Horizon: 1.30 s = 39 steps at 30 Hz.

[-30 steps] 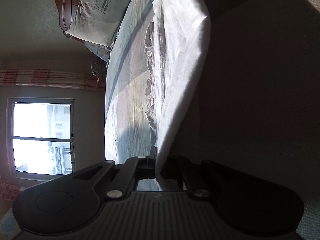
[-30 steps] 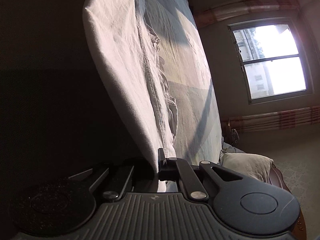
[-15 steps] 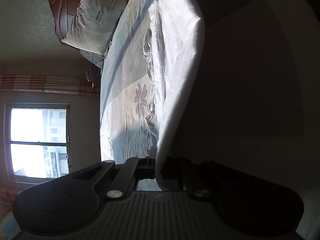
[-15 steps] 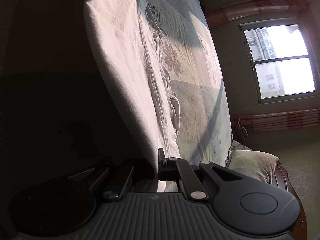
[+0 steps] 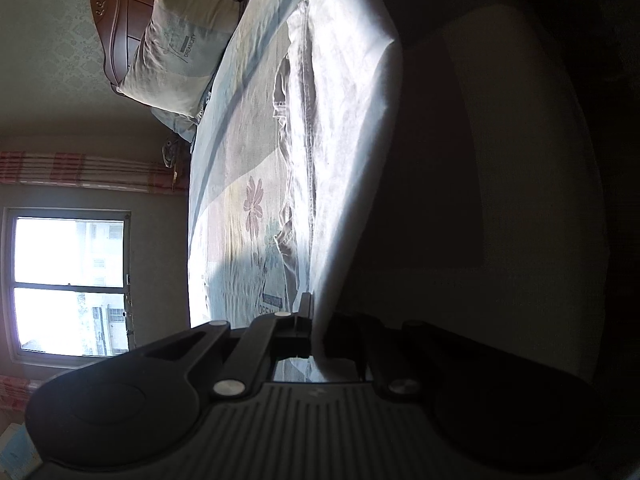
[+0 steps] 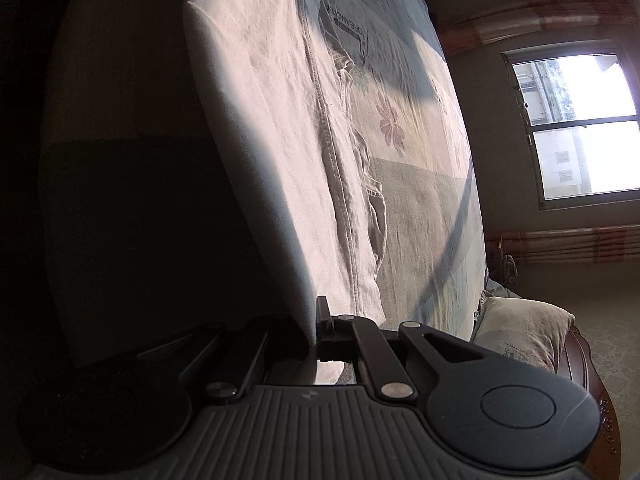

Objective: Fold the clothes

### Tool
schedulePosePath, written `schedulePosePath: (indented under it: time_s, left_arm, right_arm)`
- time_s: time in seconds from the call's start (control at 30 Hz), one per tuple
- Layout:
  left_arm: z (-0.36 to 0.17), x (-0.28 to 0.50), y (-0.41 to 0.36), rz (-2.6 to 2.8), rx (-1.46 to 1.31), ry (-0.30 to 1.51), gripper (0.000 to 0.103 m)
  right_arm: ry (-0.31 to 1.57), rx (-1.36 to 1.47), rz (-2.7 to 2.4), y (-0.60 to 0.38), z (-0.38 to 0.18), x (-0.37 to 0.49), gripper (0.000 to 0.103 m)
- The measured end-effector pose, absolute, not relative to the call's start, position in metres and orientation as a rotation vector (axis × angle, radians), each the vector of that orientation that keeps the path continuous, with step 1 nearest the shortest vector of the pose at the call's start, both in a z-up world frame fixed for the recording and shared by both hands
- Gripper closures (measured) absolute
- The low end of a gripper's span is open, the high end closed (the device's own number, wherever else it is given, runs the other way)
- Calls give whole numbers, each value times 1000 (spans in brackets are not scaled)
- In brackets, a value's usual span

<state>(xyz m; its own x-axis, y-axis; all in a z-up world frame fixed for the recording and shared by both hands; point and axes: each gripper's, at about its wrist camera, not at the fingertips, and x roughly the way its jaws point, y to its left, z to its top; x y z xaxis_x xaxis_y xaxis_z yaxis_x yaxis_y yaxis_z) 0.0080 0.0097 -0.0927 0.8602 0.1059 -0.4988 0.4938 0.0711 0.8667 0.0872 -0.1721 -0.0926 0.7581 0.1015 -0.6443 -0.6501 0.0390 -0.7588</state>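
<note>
Now left tongs and right tongs both clamped on pale garment edge above bedspread.

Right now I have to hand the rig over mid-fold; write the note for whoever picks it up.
Left gripper: shut on one edge of the pale garment.
Right gripper: shut on the same garment's edge at the other end.
Garment: stretched between both grippers, its stitched seam in view, hanging over the floral bedsheet. Pillow sits at the headboard.
Done: garment gripped at two points and spread.
Left: lay it on the bed, make the folds, release. No fold is visible yet.
</note>
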Motion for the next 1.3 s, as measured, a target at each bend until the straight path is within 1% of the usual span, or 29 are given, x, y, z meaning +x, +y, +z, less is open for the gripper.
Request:
schedulePosePath:
  time_s: [0.2,0.4,0.53,0.7,0.8,0.83,0.93,1.03,1.13,1.2,1.3]
  left_arm:
    - [-98,-4,8,-339,1483,511,103]
    - [-105,-16,9,-424,1462,585,102]
    - [-105,-29,12,-481,1465,614,101]
    - [-91,-48,21,-546,1421,671,97]
    - [-71,-54,30,-557,1406,701,93]
    - [-65,-55,33,-547,1403,699,94]
    - [-42,-50,40,-506,1390,684,93]
    - [-23,-34,41,-464,1319,655,93]
    - [-14,-5,38,-430,1114,676,93]
    - [-16,16,35,-438,920,742,93]
    - [-42,31,35,-455,700,857,93]
  right_arm:
    - [518,-1417,636,-174,-94,82,98]
    - [594,-1414,689,-176,-100,75,95]
    - [646,-1369,729,-183,-94,77,95]
    - [683,-1335,780,-197,-75,85,94]
    - [698,-1366,794,-209,-65,80,93]
    - [701,-1372,789,-213,-61,80,91]
    - [710,-1365,752,-226,-47,87,90]
    - [695,-1304,707,-233,-32,96,89]
    - [693,-1186,674,-231,-22,109,89]
    - [728,-1059,708,-225,-26,119,89]
    - [791,-878,764,-218,-37,132,89]
